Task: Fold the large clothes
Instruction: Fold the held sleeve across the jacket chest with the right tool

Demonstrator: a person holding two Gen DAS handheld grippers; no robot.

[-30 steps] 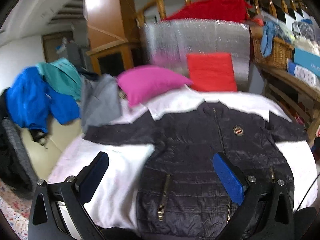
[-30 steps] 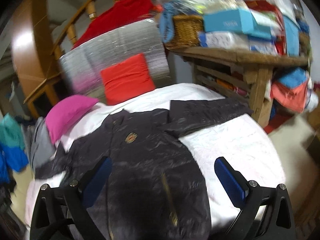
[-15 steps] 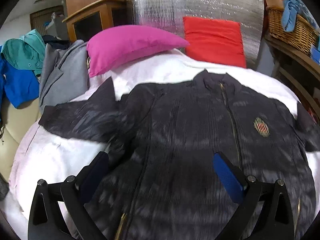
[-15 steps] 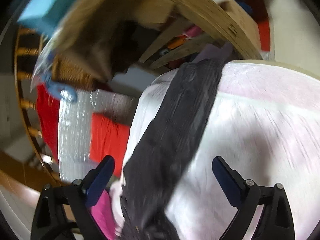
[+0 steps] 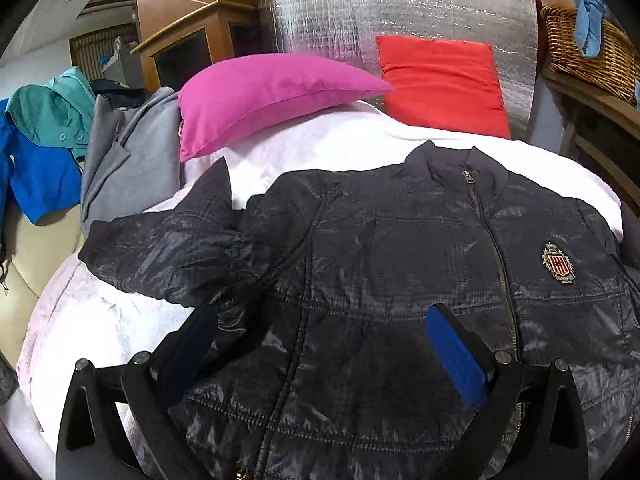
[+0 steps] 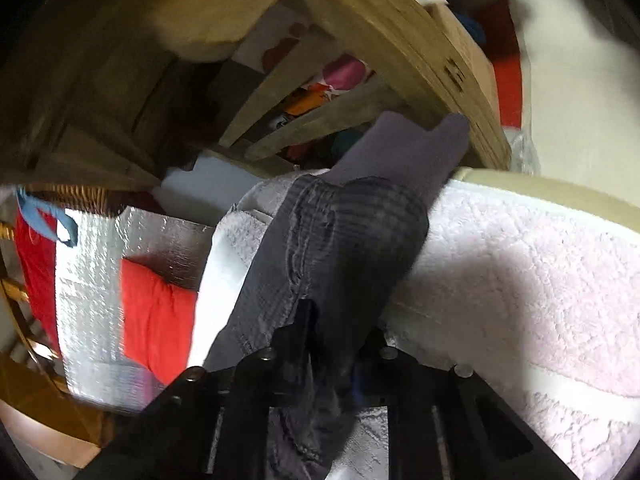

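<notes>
Left gripper (image 5: 320, 344), black frame w/ blue pads, sits spread wide at bottom centre of its frame, grasping nothing, low over the dark navy quilted zip-up jacket (image 5: 400, 272). That jacket lies front-up across a white fluffy blanket (image 5: 100, 320) on a bed; one sleeve stretches toward mid-left, crest badge (image 5: 559, 262) at right. Behind, upper frame: magenta pillow (image 5: 272, 100), red cushion (image 5: 440, 84), silver foil panel (image 5: 340, 12), wicker basket (image 5: 588, 40) top right, grey coat (image 5: 124, 160) plus teal and blue garments (image 5: 44, 148) at left edge, wooden cabinet (image 5: 180, 40) upper left.

Right gripper (image 6: 332, 344), bottom centre of its frame, is clenched on the jacket's dark sleeve (image 6: 340, 248); cloth is pinched betw. the closed fingers and runs up toward frame centre, the grey cuff (image 6: 404, 148) reaching the bed's edge.

Right view only: wooden table frame (image 6: 400, 40) w/ clutter beneath, tilted hard across the top. Left view only: jacket's torso, zip, collar.
</notes>
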